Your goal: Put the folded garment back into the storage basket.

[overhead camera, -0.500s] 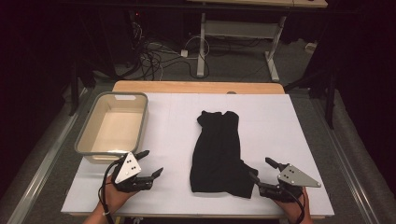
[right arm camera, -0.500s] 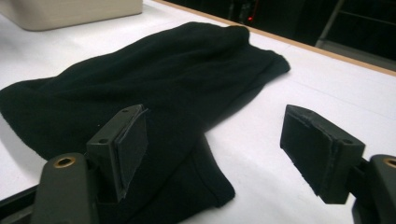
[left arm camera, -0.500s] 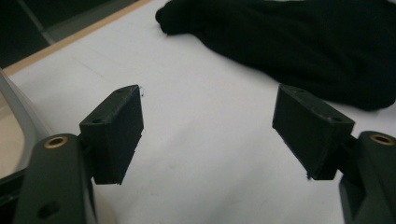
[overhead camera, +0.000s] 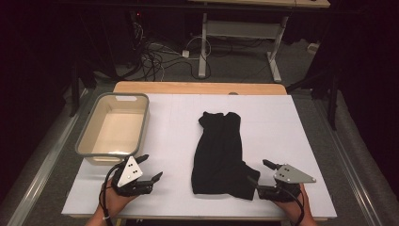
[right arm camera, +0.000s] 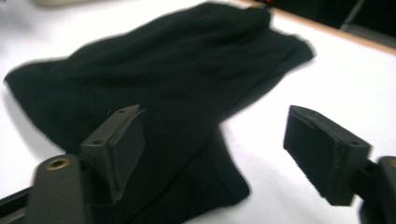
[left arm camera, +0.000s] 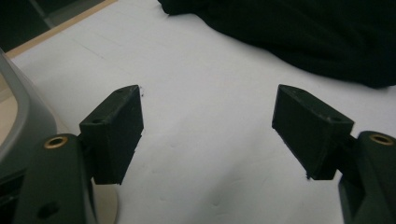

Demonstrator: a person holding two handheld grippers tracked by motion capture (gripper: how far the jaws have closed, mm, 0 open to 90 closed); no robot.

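Your right tongs (overhead camera: 259, 173) sit wide open right at the corner of the crumpled black cloth garment (overhead camera: 221, 153). Your left tongs (overhead camera: 151, 168) gape wide too, over bare white worktop (overhead camera: 282, 136) beside the grey plastic tub (overhead camera: 113, 129).

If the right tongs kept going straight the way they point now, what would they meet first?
Most likely the black garment: the right tongs, open, already straddle its near corner, though their height above the cloth is unclear.

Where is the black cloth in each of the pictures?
High view: the black cloth lies mid-table, between both grippers.
Left gripper view: it fills the top right, beyond the open jaws.
Right gripper view: it spreads across the upper left and middle, under the left jaw.
Shared landmark: the white table.
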